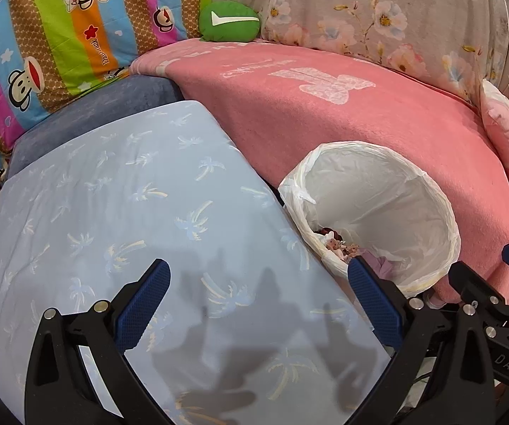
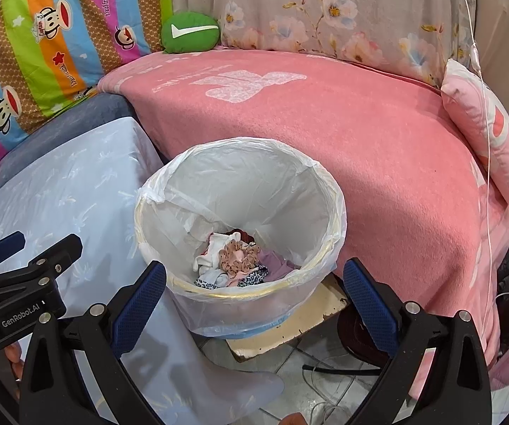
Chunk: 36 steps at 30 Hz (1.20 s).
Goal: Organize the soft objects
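Both grippers, left gripper [image 1: 258,301] and right gripper [image 2: 254,301], hover with jaws apart, empty. Risk: the lined bin [image 2: 325,191] perches near its board's edge; 1 nudge tips it.

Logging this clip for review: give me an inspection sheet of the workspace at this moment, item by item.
Surface: pink blanket over the seat; pale blue palm-print sheet beside it.
Job's things: small soft items piled at the bottom of the bag-lined bin; green cushion at the back; pink pillow at the right edge.
Clutter: nothing seen on the blanket.
Grippers: left tool open and empty over the blue sheet; right tool open and empty at the bin's near rim.
Cables: thin white cord hanging at right; dark cable on the floor.
Surroundings: striped cartoon-print fabric, floral fabric, tiled floor.
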Available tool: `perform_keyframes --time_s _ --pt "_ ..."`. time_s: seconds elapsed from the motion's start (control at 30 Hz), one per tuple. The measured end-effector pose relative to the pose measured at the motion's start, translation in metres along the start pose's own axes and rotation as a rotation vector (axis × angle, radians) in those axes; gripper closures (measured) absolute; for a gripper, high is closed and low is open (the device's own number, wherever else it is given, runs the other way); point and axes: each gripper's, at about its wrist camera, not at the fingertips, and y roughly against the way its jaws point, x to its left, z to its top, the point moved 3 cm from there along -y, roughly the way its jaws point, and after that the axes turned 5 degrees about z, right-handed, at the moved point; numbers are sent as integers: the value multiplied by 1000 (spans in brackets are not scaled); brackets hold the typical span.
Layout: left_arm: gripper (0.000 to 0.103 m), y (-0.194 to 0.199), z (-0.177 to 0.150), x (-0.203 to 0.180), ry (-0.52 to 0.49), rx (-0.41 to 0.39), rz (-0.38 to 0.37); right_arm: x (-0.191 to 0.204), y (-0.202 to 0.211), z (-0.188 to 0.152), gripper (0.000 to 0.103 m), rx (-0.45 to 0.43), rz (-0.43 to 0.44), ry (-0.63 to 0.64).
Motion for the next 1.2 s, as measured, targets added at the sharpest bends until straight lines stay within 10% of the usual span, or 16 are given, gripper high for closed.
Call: perform_keyframes --time_s 1.2 --pt "7 4 0 -7 -14 -10 -3 -5 -3 -7 6 8 -1 -7"
